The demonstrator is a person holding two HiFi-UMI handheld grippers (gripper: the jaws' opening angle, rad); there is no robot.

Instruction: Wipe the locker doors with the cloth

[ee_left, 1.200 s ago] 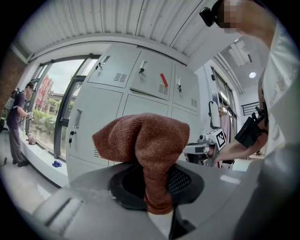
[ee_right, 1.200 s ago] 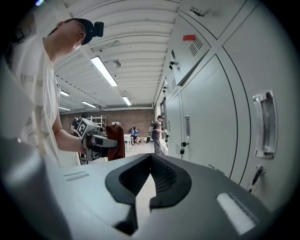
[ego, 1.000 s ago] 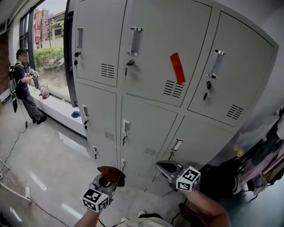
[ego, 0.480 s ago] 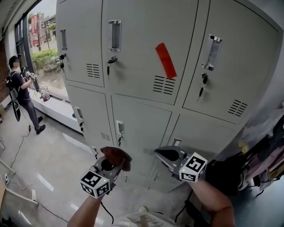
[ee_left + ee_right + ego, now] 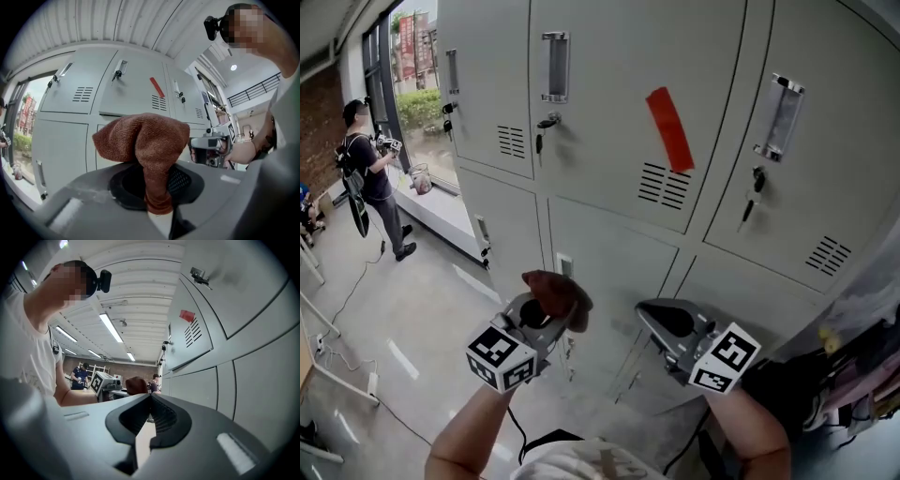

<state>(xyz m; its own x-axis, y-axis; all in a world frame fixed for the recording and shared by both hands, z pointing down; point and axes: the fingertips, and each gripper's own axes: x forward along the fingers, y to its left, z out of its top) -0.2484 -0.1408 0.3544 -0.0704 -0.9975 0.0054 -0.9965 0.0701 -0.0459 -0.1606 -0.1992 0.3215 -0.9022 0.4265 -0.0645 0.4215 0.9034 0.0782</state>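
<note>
The rust-brown cloth [image 5: 555, 292] is bunched up and pinched in the left gripper [image 5: 546, 311], jaws clamped tight on it. It's held up in front of the lower grey locker doors [image 5: 614, 258], can't tell if it's touching. The right gripper [image 5: 661, 321] is near it, jaws closed on nothing.

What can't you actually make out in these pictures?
- Lower locker doors: head view, partly behind the left gripper and right gripper.
- Cloth, lower end: left gripper view, pinched out of sight between the fingers.
- Rightmost locker: cut off by the head view's right edge.
- Red strip: head view, any print too small.
</note>
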